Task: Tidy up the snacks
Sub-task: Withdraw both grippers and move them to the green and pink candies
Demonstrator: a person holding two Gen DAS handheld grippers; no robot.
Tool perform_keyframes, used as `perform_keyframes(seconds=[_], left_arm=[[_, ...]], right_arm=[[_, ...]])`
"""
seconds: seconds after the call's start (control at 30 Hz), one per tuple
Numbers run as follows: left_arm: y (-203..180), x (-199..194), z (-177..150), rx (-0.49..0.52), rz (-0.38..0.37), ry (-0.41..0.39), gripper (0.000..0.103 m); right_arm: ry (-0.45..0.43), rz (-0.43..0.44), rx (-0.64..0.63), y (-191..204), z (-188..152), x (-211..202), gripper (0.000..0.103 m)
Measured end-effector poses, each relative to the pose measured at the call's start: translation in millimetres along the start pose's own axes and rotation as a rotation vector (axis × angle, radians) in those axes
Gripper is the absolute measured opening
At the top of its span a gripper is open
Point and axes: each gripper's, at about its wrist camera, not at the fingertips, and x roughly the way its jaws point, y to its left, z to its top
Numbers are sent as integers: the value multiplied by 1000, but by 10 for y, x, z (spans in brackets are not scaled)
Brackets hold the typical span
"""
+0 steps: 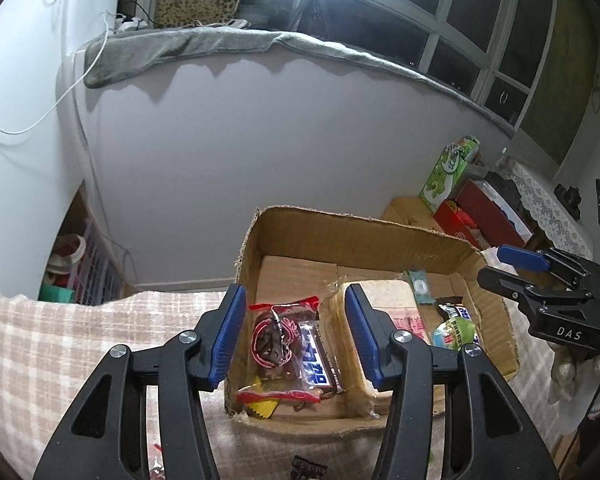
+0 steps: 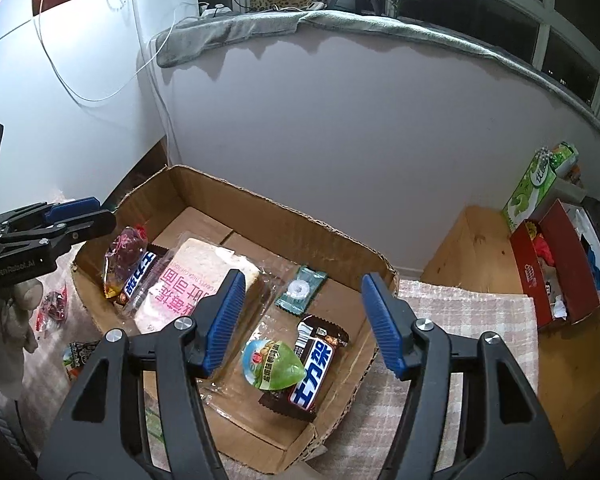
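Hovering over the box (image 2: pixel 260 208), both grippers' jaws spread empty; loose packets (image 2: pixel 52 308) lie nearer the left gripper (image 1: pixel 296 332).

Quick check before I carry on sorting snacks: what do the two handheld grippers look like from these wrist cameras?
Both are black plastic scissor-style frames with silver pivot bolts and blue ribbed finger pads. The left gripper reads "GenRobot.AI" on its side in the right wrist view; the right gripper reads "DAS" in the left wrist view. Pale knit gloves show beneath each.
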Motion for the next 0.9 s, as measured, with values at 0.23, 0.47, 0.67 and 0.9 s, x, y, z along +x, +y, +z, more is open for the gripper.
perform_keyframes(seconds=[0.23, 0.47, 0.67, 0.9], left_arm=[[52, -225, -22, -17, -2, -24, 50], [154, -566, -132, -25, 10, -59, 50], [287, -826, -282, -37, 24, -81, 50], [477, -1010, -499, -73, 46, -82, 50]], right_arm=[[-16, 4, -16, 88, -51, -183, 63], [-38, 15, -49, 254, -158, -430, 63], [-49, 43, -62, 383, -284, -613, 63], [-50, 90, -100, 572, -468, -774, 63]])
